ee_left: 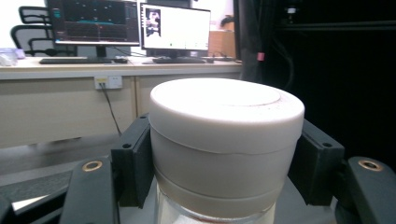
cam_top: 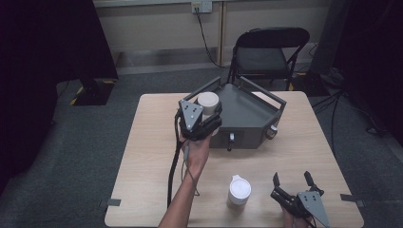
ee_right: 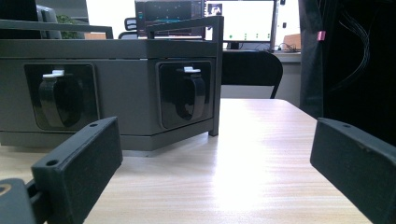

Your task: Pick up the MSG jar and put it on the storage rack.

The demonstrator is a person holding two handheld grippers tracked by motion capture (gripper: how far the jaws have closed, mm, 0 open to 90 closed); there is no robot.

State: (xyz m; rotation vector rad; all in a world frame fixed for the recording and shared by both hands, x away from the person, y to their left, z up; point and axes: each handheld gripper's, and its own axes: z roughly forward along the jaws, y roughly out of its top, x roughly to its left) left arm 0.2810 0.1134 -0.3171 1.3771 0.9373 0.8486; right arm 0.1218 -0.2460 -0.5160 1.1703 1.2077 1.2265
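My left gripper (cam_top: 205,114) is shut on a white-lidded jar (cam_top: 208,101) and holds it upright in the air over the near left corner of the grey angular stand (cam_top: 256,114). In the left gripper view both pads clamp the jar (ee_left: 224,144) just under its white lid, and clear glass shows below. A second white-lidded jar (cam_top: 239,192) stands on the table near the front edge. To the right of that jar, my right gripper (cam_top: 292,179) rests low at the front right of the table. It is open, with nothing between its fingers (ee_right: 79,163).
The grey stand (ee_right: 116,93) has a raised rail and black latches with white tabs on its front panels. A black folding chair (cam_top: 268,52) stands behind the wooden table (cam_top: 152,156). A desk with monitors (ee_left: 130,28) stands against the far wall.
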